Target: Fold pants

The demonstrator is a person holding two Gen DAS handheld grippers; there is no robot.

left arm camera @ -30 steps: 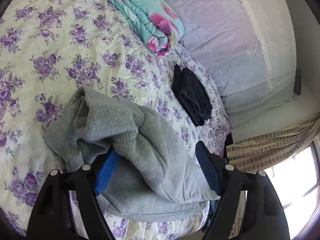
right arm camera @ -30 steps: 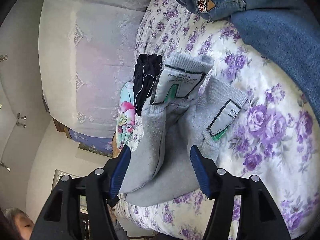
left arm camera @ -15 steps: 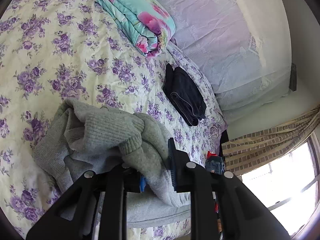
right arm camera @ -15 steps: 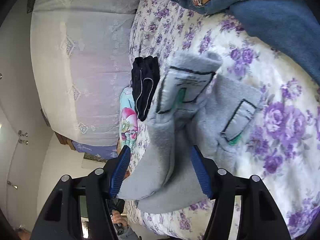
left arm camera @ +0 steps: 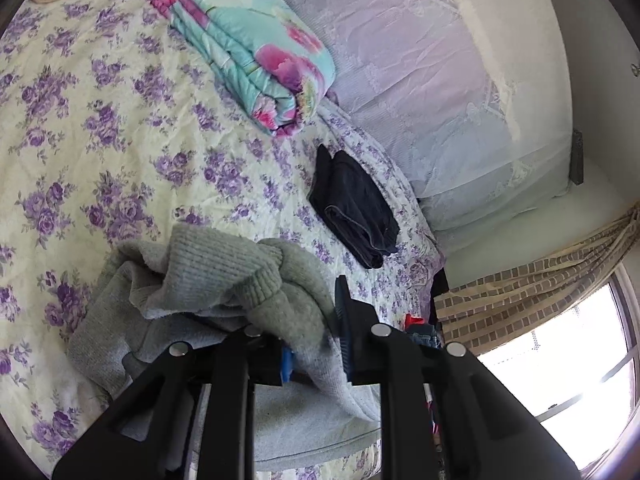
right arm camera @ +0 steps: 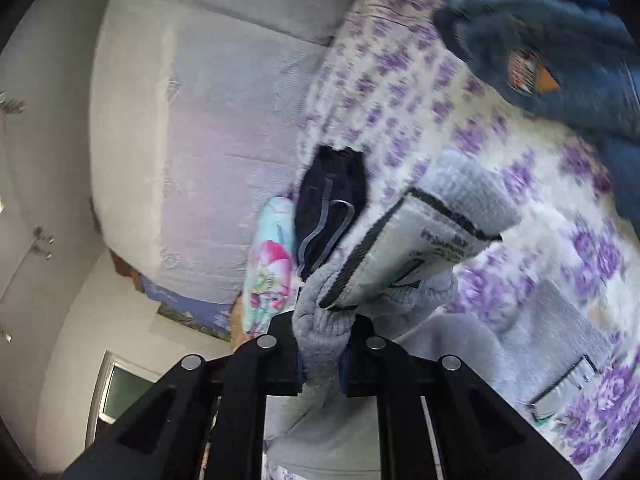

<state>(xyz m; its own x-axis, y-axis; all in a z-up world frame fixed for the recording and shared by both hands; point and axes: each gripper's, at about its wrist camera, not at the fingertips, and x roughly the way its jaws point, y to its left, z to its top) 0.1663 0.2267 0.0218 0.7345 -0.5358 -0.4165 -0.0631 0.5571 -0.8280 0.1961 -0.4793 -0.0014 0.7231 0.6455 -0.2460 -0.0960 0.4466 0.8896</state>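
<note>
Gripping grey pants point(left arm camera: 208, 280) at both ends, bunched on floral bed point(left arm camera: 100, 128) near its foot-side edge, on the near side of folded dark garment point(left arm camera: 352, 208).

Left gripper point(left arm camera: 312, 344): jaws nearly closed, pinching a thick wad of grey knit; ribbed cuff or waistband piled just ahead of the fingers. Blue pads point(left arm camera: 343, 312) only partly visible behind cloth.

Right gripper point(right arm camera: 322, 356): jaws closed tight on a grey fold, fabric squeezed between them. White label patch point(right arm camera: 416, 256) with dark border lifted off bed, tilted; second patch point(right arm camera: 568, 384) lying flat on bed beside it. Right view motion-blurred, so detail soft.

Step in hand, by judgement: grasp done on both sides, lift and spread starting. No fold made yet; pants a crumpled heap, legs not sorted.

Next move calls for: pulling grippers apart to tension cloth, shaking out the bunch, laying flat on open bed between dark garment and blue denim point(right arm camera: 560, 40). Then aligning legs before first fold. Cannot tell which end each gripper has, so checking for twist once spread. Keeping clear of rolled floral quilt point(left arm camera: 248, 52) beyond dark garment.
</note>
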